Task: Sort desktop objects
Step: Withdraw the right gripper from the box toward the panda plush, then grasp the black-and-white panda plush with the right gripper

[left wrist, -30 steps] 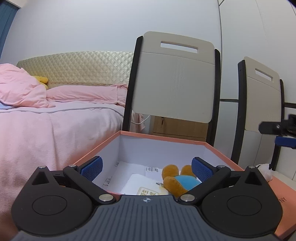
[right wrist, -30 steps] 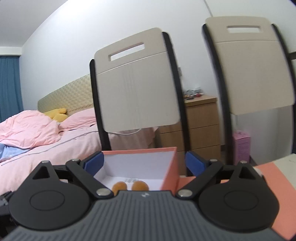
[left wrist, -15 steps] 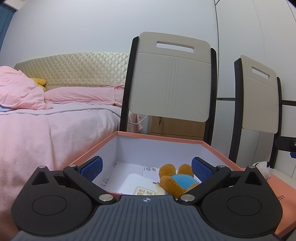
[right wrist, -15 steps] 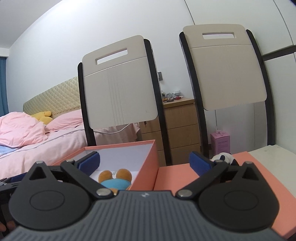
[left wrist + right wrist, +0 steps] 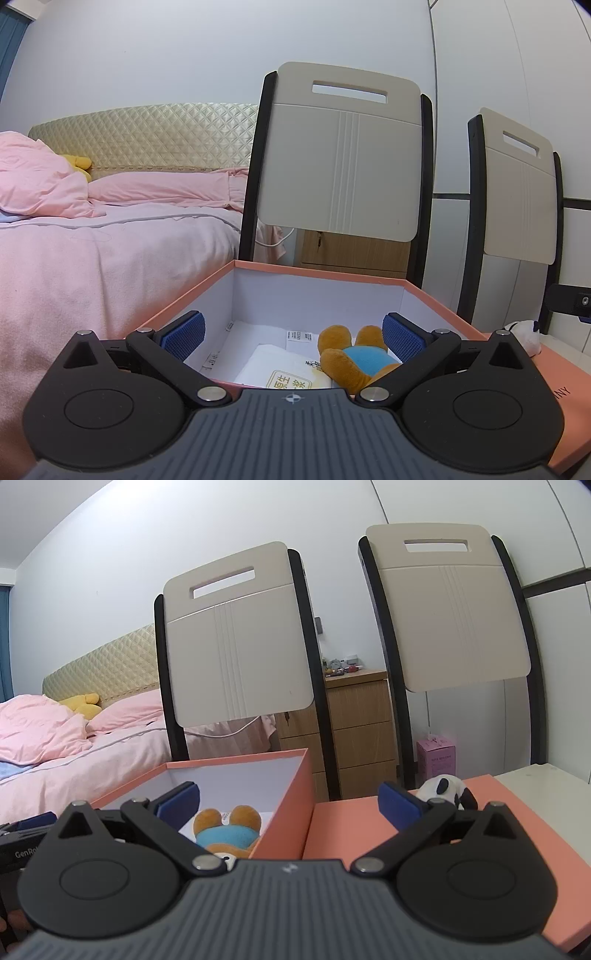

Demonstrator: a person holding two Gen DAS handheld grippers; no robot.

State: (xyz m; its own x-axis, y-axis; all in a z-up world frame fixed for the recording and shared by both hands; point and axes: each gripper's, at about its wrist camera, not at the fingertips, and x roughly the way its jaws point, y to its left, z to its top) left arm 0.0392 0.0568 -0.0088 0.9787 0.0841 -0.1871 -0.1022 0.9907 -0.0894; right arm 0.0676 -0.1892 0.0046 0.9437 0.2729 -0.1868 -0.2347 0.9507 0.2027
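**Both grippers spread wide at the open salmon box**

The open salmon-pink cardboard box with white inner walls serves as the landmark. Inside it lies a brown plush bear in a blue top, resting on white paper packets, one printed with Chinese characters. The left gripper hovers over the near edge of the box, its blue-padded fingers spread wide and holding nothing; the bear lies close to its right pad.

Just to the right of the box lies the flat salmon-pink lid, touching or nearly touching the box wall. At the far end of the lid sits a small black-and-white plush panda. The right gripper straddles the right wall of the box, fingers spread apart and empty.

Behind the box stand two beige chair backs with black frames, and left of them a pink-covered bed.
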